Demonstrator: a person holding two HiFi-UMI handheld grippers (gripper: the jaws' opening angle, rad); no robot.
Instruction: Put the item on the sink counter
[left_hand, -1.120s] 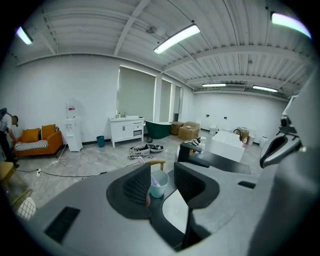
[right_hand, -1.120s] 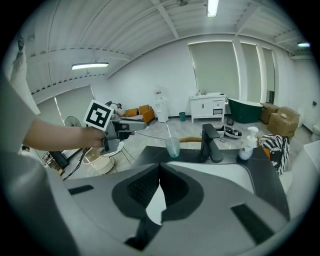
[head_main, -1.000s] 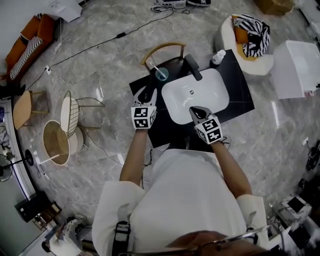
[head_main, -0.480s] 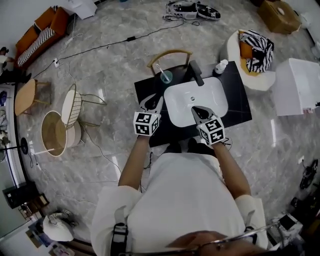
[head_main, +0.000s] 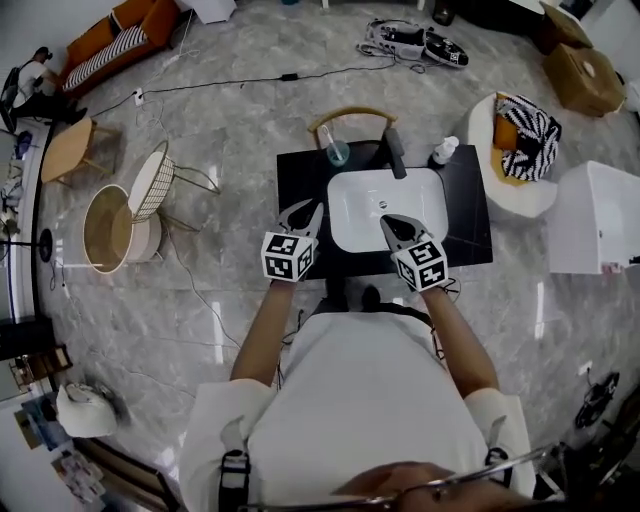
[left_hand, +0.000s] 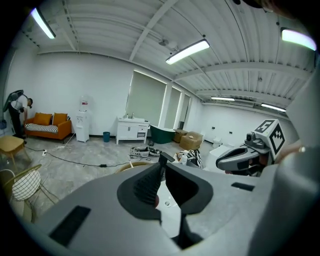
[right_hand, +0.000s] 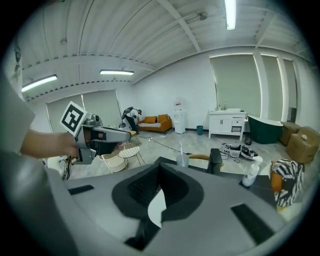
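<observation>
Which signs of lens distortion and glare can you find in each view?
Head view: the room bows round the edges, and glare streaks the floor. Left gripper view: dark corners, curved ceiling lamp. Right gripper view: strip light blown out white.

The left forearm (head_main: 262, 322) and right forearm (head_main: 456, 338) are bare and reach forward from the torso, roughly parallel and well apart. The left claw (head_main: 302, 212) points to the far side and tilts slightly right. Its jaws are closing, with only a narrow slit left between the pads and nothing pinched in it. The right claw (head_main: 392, 224) is held level with it and tilts slightly left, its jaws together at the tips. The left hand (right_hand: 44, 142) holds its tool just behind the marker cube (head_main: 288, 256).
</observation>
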